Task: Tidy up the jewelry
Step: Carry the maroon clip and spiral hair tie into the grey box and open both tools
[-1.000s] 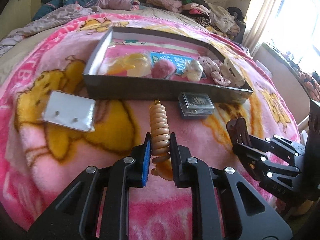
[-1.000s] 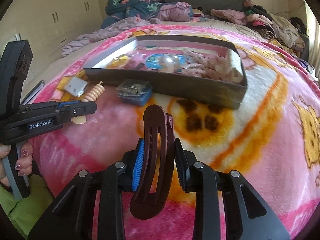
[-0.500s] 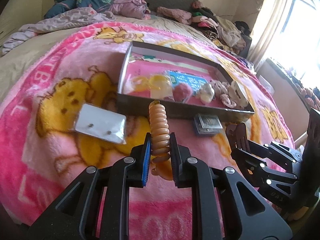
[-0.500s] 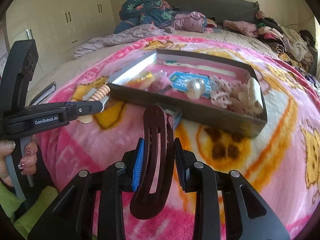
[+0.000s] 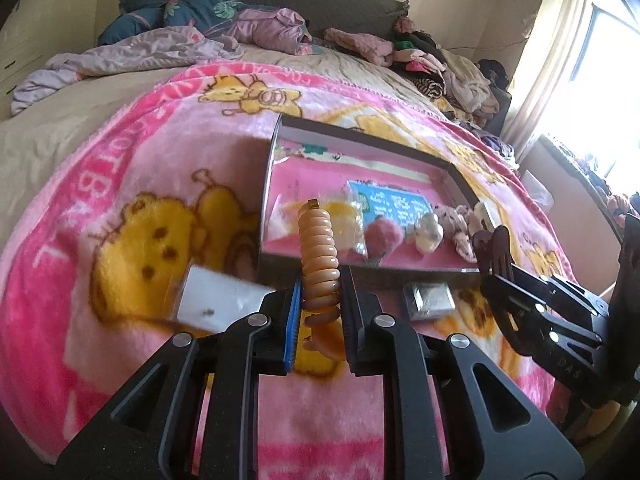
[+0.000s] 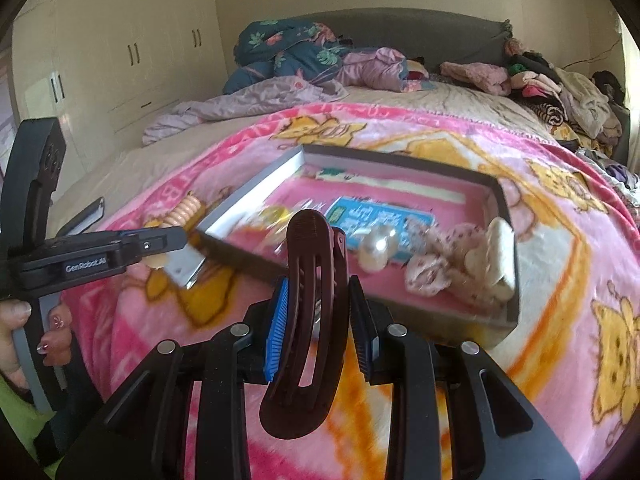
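My left gripper (image 5: 320, 304) is shut on a tan spiral hair clip (image 5: 319, 248) and holds it upright above the blanket, just before the near wall of the dark box (image 5: 360, 270). My right gripper (image 6: 318, 312) is shut on a dark brown hair clip (image 6: 314, 280), raised before the same box (image 6: 256, 258). The box holds a pearl-like clip (image 6: 378, 248), a blue card (image 6: 380, 216), a pink pompom (image 5: 384, 234), pale scrunchies (image 6: 436, 264) and a yellow packet (image 5: 340, 216). The right gripper also shows in the left wrist view (image 5: 490, 256).
A white earring card (image 5: 218, 298) and a small clear case (image 5: 430, 300) lie on the pink cartoon blanket (image 5: 120, 184) before the box. Crumpled bedding (image 6: 288, 52) and clothes (image 6: 560, 92) pile at the bed's far end. Wardrobes (image 6: 100, 60) stand to the left.
Both grippers have risen and drawn back from the bed with their clips still held; the box looks further off and more is seen from above.
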`<state>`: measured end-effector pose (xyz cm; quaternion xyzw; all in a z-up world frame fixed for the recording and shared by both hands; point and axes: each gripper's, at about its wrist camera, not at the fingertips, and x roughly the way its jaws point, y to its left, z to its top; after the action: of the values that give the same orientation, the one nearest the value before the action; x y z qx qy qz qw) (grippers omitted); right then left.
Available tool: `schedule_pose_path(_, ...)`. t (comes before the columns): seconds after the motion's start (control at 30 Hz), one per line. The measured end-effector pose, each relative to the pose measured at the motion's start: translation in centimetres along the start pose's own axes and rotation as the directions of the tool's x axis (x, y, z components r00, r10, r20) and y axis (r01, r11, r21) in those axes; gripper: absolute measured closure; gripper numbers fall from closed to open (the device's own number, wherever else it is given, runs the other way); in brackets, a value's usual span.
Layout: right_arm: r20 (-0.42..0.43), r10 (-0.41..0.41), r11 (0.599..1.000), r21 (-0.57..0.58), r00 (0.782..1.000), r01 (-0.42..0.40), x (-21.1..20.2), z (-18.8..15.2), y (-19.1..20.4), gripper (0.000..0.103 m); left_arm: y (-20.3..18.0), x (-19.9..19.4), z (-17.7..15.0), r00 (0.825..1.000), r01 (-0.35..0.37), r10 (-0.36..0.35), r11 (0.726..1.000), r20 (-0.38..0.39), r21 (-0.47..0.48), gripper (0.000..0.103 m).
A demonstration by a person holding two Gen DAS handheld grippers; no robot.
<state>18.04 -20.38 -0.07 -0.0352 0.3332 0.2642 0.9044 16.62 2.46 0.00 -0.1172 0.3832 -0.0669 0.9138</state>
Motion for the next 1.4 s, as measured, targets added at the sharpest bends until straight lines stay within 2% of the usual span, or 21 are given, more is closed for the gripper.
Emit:
schedule_pose_path(0.47, 0.056, -0.088, 0.995, 0.050, 0.995, 0.085, 1.1, 3.8, -4.7, 0.075, -2.6, 2.3, 3.9, 1.000, 0.020, -0.021, 0.998, 0.017, 0.055, 0.092)
schedule_pose_path(0.87, 0.061, -0.118, 0.991, 0.073, 0.991, 0.114, 1.7, 4.3, -6.9, 0.075, -4.6, 4.2, 5.4, 0.999, 0.039, -0.040, 0.995, 0.010, 0.090, 0.092)
schedule_pose_path(1.4, 0.051, -0.144, 0.985, 0.107, 0.988, 0.137, 3.2, 4.8, -10.0, 0.075, -7.2, 7.3, 5.8, 0.998, 0.066, -0.063, 0.990, -0.028, 0.128, 0.092)
